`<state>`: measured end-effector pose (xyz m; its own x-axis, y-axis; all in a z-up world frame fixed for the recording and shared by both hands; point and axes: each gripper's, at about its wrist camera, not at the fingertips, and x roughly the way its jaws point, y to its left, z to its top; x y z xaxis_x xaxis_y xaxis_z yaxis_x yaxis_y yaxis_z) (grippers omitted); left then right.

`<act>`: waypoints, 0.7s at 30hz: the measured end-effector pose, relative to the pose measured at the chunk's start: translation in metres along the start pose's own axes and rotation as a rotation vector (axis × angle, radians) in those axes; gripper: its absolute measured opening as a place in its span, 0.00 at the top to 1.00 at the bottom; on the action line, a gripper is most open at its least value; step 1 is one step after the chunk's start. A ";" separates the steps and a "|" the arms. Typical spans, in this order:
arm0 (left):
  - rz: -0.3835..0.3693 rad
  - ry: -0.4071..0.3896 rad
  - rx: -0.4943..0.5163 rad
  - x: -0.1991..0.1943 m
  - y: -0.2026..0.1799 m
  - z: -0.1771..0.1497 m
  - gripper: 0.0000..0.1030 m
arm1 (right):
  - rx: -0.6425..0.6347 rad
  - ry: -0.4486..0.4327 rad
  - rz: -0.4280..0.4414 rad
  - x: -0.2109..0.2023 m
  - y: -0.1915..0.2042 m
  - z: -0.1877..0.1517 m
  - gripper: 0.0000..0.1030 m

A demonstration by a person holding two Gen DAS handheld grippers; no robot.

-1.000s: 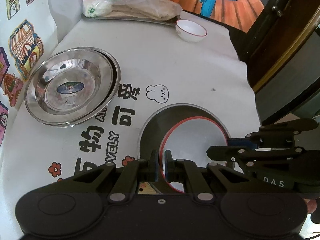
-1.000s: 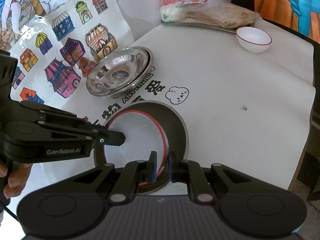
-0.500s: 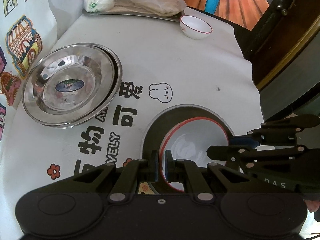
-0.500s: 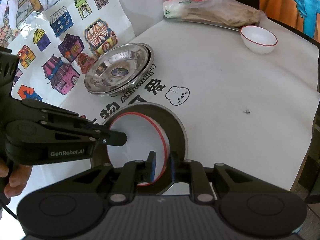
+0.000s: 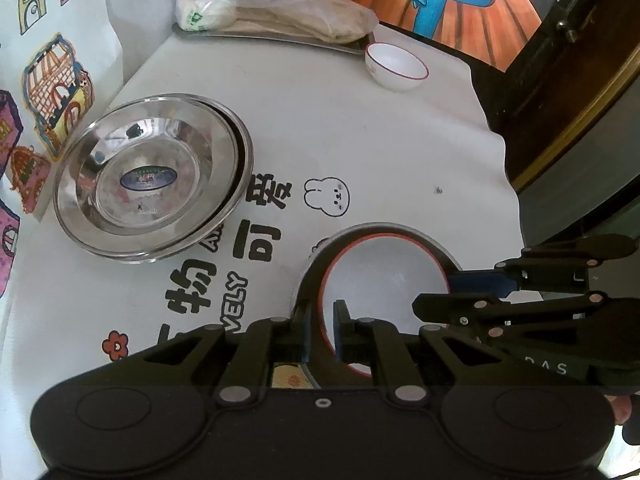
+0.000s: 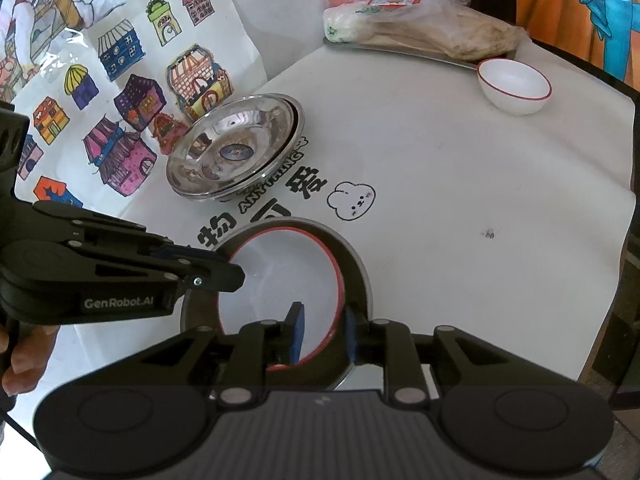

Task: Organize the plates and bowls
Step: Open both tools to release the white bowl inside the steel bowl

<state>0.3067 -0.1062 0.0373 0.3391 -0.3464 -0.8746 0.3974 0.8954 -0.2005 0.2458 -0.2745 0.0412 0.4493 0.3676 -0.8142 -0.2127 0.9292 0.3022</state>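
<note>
A white plate with a red rim (image 5: 384, 276) lies inside a dark steel-rimmed plate (image 5: 310, 276) at the table's near edge. My left gripper (image 5: 322, 334) is shut on the near-left rim of these plates. My right gripper (image 6: 322, 334) straddles their rim on the other side with its jaws parted and a gap showing at the pads. Both plates show in the right wrist view (image 6: 280, 276). A stack of shiny steel plates (image 5: 148, 176) sits at the left. A small white red-rimmed bowl (image 5: 396, 66) stands at the far right.
A steel tray (image 5: 280, 38) with bagged food lies at the table's far edge. A colourful house-print sheet (image 6: 120, 100) hangs along the left. The white printed tablecloth (image 5: 340, 128) drops off at the right edge beside a dark door frame.
My right gripper's jaws have opened from pinching the plate rim. My left gripper stays shut on the rim. Both views shifted slightly as the plates moved a little.
</note>
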 end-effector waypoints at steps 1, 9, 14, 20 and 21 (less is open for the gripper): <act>0.000 -0.003 -0.001 -0.001 0.000 0.000 0.90 | 0.000 -0.004 0.004 -0.001 0.000 0.000 0.73; -0.009 -0.082 0.000 -0.019 -0.002 -0.005 0.75 | -0.034 -0.107 0.006 -0.026 0.003 -0.005 0.38; 0.039 -0.135 0.011 -0.029 -0.003 -0.004 0.57 | -0.032 -0.143 -0.006 -0.038 -0.006 -0.008 0.31; 0.051 -0.230 0.011 -0.041 -0.004 -0.001 0.26 | 0.010 -0.210 -0.017 -0.051 -0.024 -0.009 0.14; 0.056 -0.247 0.014 -0.042 -0.005 0.001 0.24 | 0.016 -0.219 -0.021 -0.052 -0.027 -0.008 0.14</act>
<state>0.2912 -0.0964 0.0759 0.5581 -0.3555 -0.7497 0.3834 0.9118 -0.1470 0.2212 -0.3191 0.0717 0.6316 0.3459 -0.6939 -0.1883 0.9366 0.2955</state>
